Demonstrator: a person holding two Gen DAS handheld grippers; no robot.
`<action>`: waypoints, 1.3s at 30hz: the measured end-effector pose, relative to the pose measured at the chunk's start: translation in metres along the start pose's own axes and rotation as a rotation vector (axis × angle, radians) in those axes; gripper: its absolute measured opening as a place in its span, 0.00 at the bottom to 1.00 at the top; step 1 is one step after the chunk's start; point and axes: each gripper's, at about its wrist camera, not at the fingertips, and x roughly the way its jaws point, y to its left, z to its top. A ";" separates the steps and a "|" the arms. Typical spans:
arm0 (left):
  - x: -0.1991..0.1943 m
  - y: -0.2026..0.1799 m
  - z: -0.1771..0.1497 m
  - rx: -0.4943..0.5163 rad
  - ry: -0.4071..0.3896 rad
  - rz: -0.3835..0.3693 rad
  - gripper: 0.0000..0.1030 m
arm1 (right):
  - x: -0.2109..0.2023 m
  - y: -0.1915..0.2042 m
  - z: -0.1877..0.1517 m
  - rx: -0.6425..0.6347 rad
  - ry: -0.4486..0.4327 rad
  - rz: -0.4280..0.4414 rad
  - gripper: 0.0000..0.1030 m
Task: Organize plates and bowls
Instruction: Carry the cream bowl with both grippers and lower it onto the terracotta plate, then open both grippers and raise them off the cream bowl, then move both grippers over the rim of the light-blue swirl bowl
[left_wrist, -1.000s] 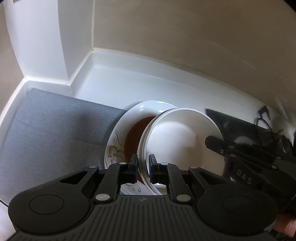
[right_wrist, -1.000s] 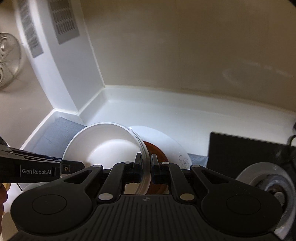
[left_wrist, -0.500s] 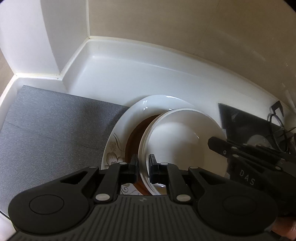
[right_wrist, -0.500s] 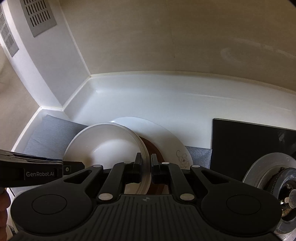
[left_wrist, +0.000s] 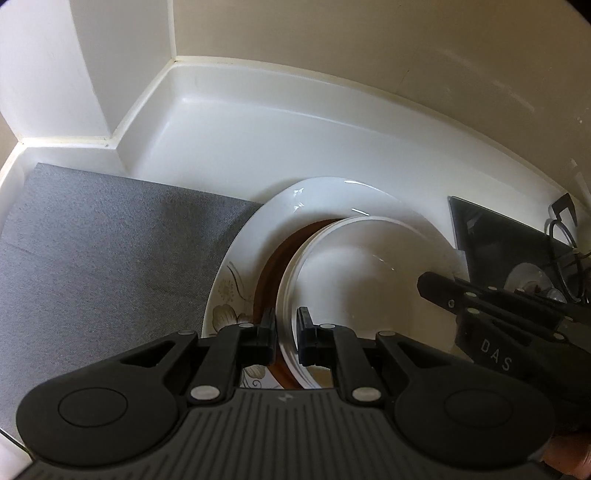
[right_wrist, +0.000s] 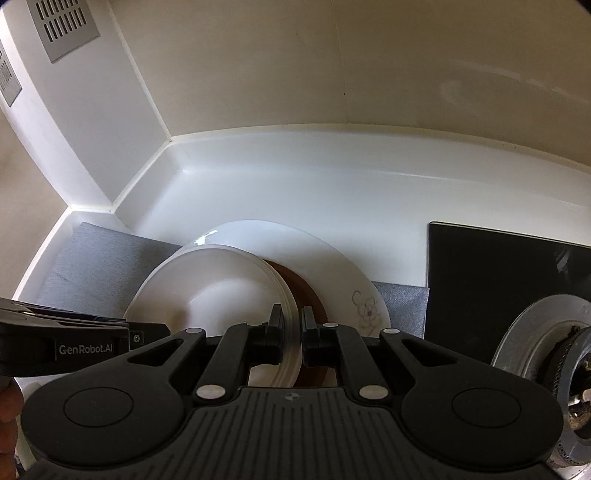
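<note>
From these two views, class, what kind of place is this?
Probably a home kitchen counter: a stacked white ceramic bowl on a flower-patterned white plate, a round metal gas burner on black glass, and a moulded white worktop.

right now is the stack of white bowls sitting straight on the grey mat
No, the stack of white bowls is over the large floral white plate, both grippers' fingers clamped on its rim.

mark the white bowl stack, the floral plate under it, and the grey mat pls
white bowl stack (left_wrist: 354, 280), left wrist view, inner wall of the top bowl
floral plate (left_wrist: 229, 314), left wrist view, flower print on the rim
grey mat (left_wrist: 110, 251), left wrist view, bare cloth left of the plate
</note>
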 end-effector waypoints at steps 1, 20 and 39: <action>0.001 0.000 0.001 0.000 -0.002 0.001 0.11 | 0.001 0.000 0.000 0.003 -0.001 -0.001 0.09; -0.027 0.010 -0.005 -0.082 -0.089 0.029 1.00 | -0.011 0.001 -0.008 -0.009 -0.083 -0.066 0.53; -0.122 0.007 -0.125 0.158 -0.278 0.026 1.00 | -0.137 0.040 -0.121 -0.099 -0.206 -0.105 0.78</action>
